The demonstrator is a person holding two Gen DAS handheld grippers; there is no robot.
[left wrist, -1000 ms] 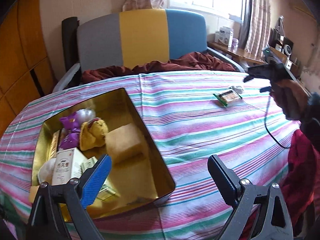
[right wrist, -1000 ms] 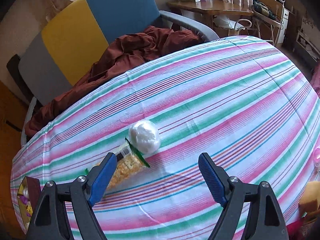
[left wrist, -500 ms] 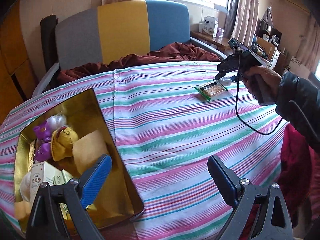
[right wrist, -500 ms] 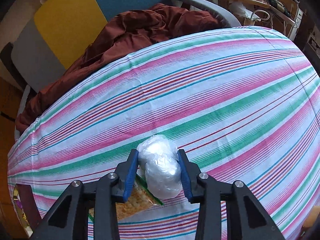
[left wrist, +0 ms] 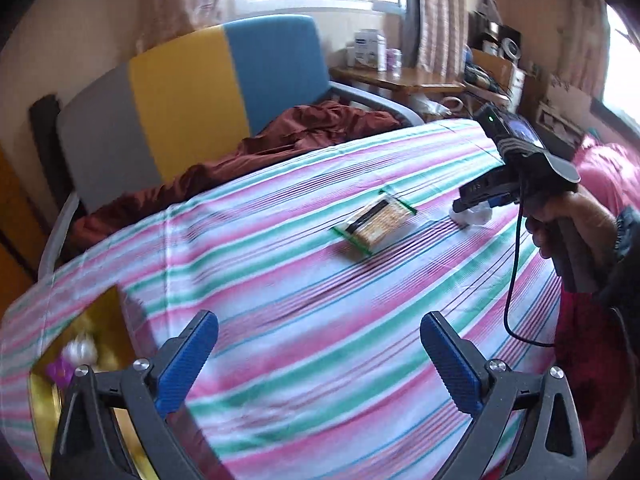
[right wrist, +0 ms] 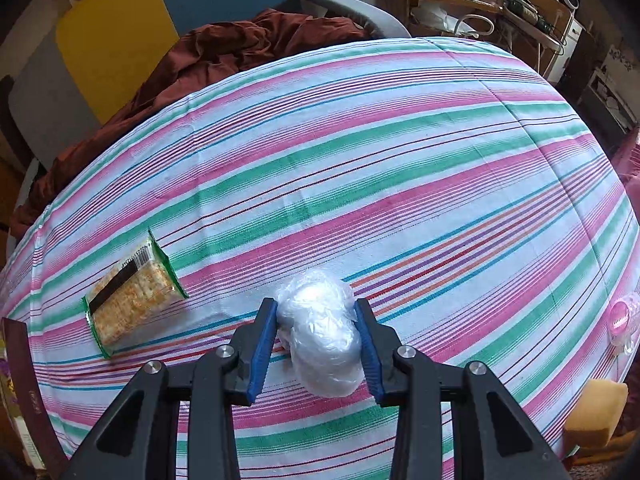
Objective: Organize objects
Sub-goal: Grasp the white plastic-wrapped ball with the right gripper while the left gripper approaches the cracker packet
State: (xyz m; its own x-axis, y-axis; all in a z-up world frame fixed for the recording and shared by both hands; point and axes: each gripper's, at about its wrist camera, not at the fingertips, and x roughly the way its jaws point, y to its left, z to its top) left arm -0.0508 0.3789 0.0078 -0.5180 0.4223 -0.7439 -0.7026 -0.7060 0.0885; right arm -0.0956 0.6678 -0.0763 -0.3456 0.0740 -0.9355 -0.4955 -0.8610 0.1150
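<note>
- Plastic-wrapped ball [right wrist: 320, 332] pinched between the blue pads of the right hand-held gripper [right wrist: 316, 340], at 6 o'clock in the right wrist view, at or just above the striped cloth of the table [right wrist: 400, 168]; contact with the cloth impossible to tell.
- Grip secured a moment ago, with the jaws closing onto the ball within the last second; carry to the box judged still to come.
- Cracker packet [right wrist: 134, 292] lying loose on the cloth at 9 o'clock of the ball, near but apart; not yet put away.
- Gold box [left wrist: 76, 344] at 8 o'clock in the left wrist view, well apart from the packet; blurred contents inside, a purple item and a pale one, apparently sorted already.
- Left hand-held gripper [left wrist: 318, 356] spread wide and empty, hovering over bare cloth between box and packet; packet judged its likely next target.
- Small pink item [right wrist: 622, 320] at the table's 3 o'clock edge and a yellow sponge-like block [right wrist: 596, 412] at 4 o'clock; unclear whether part of the sorting.
- Overall: well along, judged by the filled box; at least two items left, the ball in transit and the packet untouched.
</note>
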